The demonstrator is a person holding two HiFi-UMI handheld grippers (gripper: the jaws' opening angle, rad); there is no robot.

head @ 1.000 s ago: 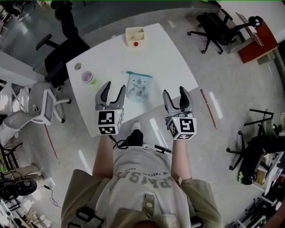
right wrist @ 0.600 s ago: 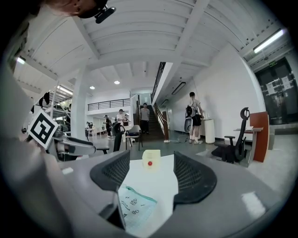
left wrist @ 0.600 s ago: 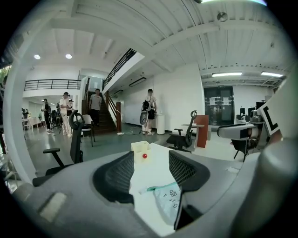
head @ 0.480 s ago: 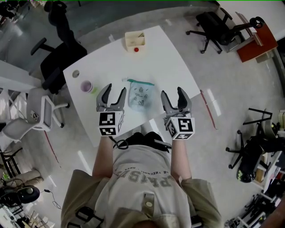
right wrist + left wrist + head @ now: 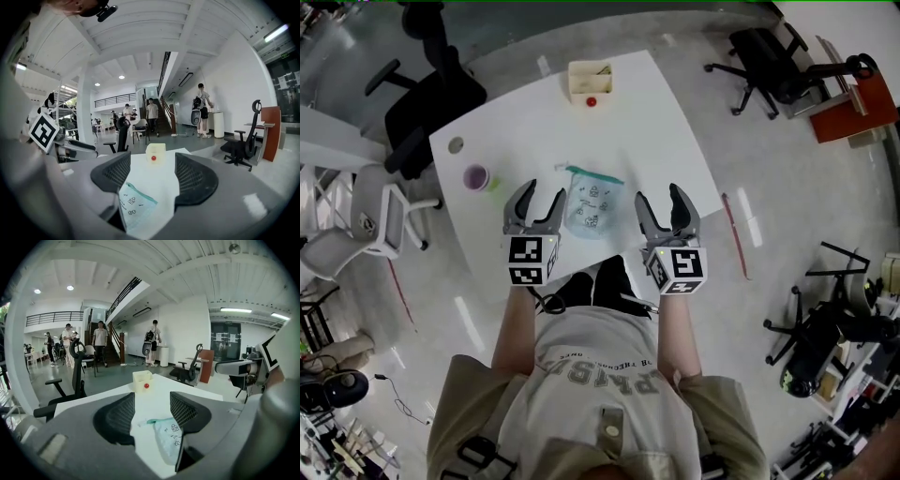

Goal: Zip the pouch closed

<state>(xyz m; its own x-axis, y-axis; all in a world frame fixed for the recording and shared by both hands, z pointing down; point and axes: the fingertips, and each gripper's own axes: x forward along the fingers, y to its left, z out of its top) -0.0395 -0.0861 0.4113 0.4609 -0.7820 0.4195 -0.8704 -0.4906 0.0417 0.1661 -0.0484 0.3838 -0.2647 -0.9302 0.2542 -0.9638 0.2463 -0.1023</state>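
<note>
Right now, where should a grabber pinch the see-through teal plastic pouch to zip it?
Probably its teal zip strip along the far edge. The pouch lies flat, so come down from above, left gripper pinching the left end, right gripper steadying a corner.

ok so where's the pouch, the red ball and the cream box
pouch [image 5: 592, 204], head view, middle of its printed face
red ball [image 5: 592, 101], head view, its centre
cream box [image 5: 579, 86], head view, near its left wall

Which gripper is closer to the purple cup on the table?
Left. The left gripper hovers just right of the purple cup, nearer the person; the right gripper is farther off, beyond the pouch.
</note>
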